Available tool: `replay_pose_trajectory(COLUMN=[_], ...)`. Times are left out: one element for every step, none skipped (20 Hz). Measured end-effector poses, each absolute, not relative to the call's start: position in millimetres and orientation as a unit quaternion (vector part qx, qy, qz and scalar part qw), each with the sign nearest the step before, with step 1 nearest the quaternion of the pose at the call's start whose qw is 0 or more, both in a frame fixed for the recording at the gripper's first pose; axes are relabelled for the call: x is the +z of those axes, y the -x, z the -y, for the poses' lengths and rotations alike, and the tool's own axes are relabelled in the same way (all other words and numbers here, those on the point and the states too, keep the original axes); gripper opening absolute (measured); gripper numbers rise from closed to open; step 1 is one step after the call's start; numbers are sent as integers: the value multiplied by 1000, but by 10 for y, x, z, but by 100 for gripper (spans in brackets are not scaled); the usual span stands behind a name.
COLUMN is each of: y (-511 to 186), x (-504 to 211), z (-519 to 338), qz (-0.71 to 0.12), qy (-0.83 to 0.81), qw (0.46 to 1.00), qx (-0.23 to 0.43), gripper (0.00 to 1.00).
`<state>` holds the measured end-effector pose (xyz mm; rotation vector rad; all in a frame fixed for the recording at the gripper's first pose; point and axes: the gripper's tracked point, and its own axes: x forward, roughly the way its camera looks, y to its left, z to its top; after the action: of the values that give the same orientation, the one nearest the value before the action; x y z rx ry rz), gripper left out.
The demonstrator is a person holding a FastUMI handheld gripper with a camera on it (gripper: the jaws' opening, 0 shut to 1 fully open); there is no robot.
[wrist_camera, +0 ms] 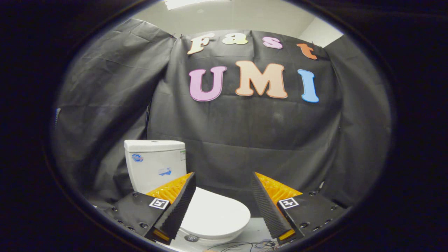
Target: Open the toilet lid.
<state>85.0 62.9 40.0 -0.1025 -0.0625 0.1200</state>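
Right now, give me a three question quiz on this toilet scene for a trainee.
1. True or false: the toilet lid is already raised.
2. The gripper fingers are: A) shut on the lid, B) apart and holding nothing, C) shut on the tank.
3. Fill in: behind the lid stands the white ____.

Key
1. False. The lid lies flat and closed, beyond the fingers and partly behind one of them.
2. B. The fingers stand wide apart with the lid's front edge seen between them, apparently touching nothing.
3. Tank, upright against the booth wall.
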Motion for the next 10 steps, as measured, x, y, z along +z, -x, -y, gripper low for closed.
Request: replay_pose_trajectory(y=[-915,-973,-1016,-1052,-1094,-1153,-1196,-1232,-1257,-1277], x=[419,461,498,546,577,605,603,618,640,679], z=[-693,-766,-861,-968,-1053,-1118,-1171,-1248,-1322,-1381], qz=[37,42,50,60,67,73,77,81,87,96], qy=[47,43,36,27,17,8,0,-8,-14,-22], qw=[996,996,996,996,995,995,995,995,994,994], qx=[60,59,63,68,70,65,62,60,58,56], gripper=[97,97,97,97,97,97,97,97,97,97])
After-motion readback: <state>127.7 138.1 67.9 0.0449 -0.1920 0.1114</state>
